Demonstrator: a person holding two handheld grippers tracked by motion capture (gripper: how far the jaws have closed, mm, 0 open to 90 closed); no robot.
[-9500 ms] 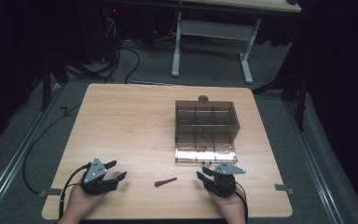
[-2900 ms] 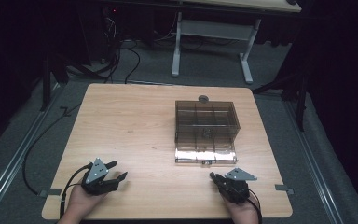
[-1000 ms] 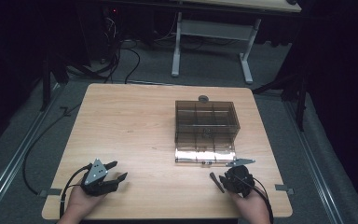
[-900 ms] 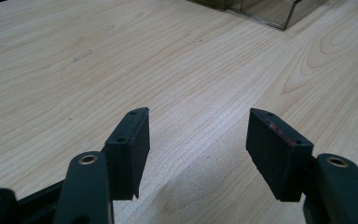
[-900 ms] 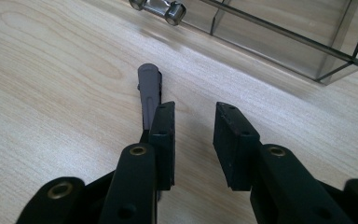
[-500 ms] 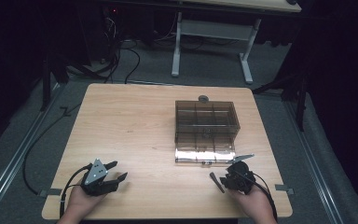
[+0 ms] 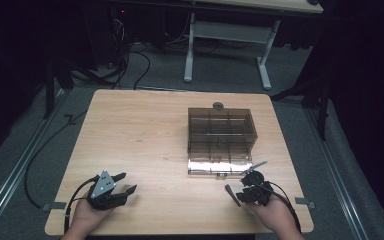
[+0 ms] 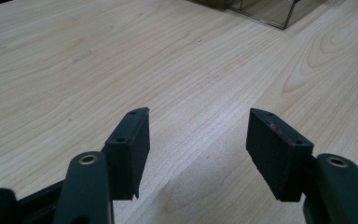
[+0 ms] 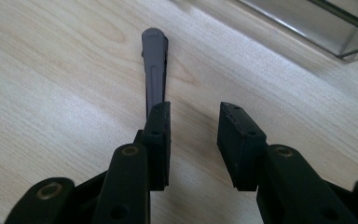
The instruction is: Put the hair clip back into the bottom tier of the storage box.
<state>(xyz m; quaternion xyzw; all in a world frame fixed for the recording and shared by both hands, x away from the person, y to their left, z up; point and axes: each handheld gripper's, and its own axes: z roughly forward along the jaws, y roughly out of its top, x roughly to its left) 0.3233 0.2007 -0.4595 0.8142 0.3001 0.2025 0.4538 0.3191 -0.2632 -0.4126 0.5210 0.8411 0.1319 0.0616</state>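
My right fingers (image 9: 193,140) have just been opening, empty, beside the slim grey plastic tool (image 9: 153,70), and could nudge it across the table (image 9: 51,70).

The dark grey tool (image 7: 231,194), seen earlier near the middle of the tabletop's front edge, has been carried toward the front right corner and now lies on the wood. The right tongs (image 7: 241,192) have been shifted rightward and turned, and have just been opening. In the right gripper view the tool (image 9: 153,70) lies beside the left jaw, unclamped.
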